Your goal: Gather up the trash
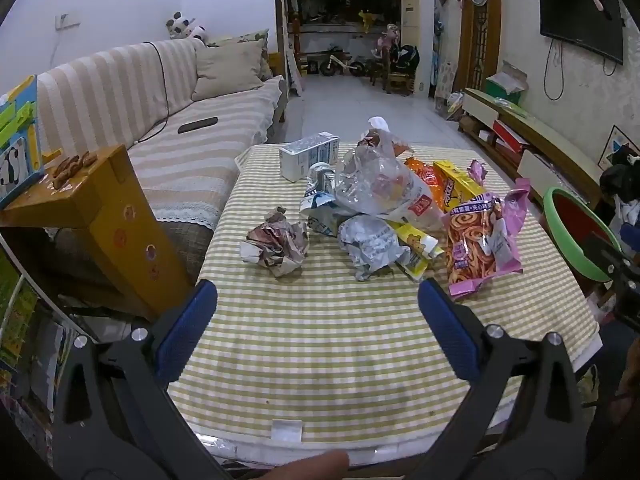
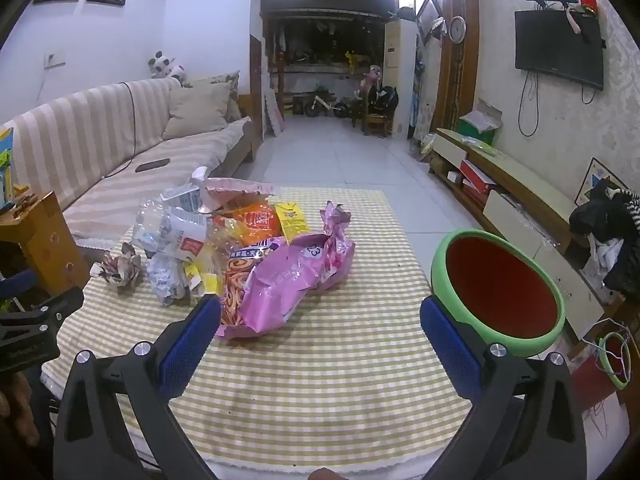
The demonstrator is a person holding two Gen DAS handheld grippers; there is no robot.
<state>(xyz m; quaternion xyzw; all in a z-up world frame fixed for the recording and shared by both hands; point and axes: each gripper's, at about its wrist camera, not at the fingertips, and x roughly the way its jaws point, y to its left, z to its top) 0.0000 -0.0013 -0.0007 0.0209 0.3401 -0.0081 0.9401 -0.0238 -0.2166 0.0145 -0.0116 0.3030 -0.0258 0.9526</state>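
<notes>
Pink snack bag (image 2: 280, 280) lies on the checked tablecloth (image 2: 320, 380) just ahead of the wide-open, empty right gripper (image 2: 320, 320), its long side slanting away, nearer than to the wide-open left gripper (image 1: 318, 300).

The worktop (image 1: 340, 340), under a yellow-checked cloth, carries crumpled paper (image 1: 276, 244), snack wrappers (image 1: 480, 240) and a carton (image 1: 308, 154) mid-frame.

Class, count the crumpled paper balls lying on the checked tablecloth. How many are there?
2: a reddish crumpled paper ball at the pile's left edge, and a grey-white crumpled paper ball just right of it. More may hide under the wrappers.
</notes>
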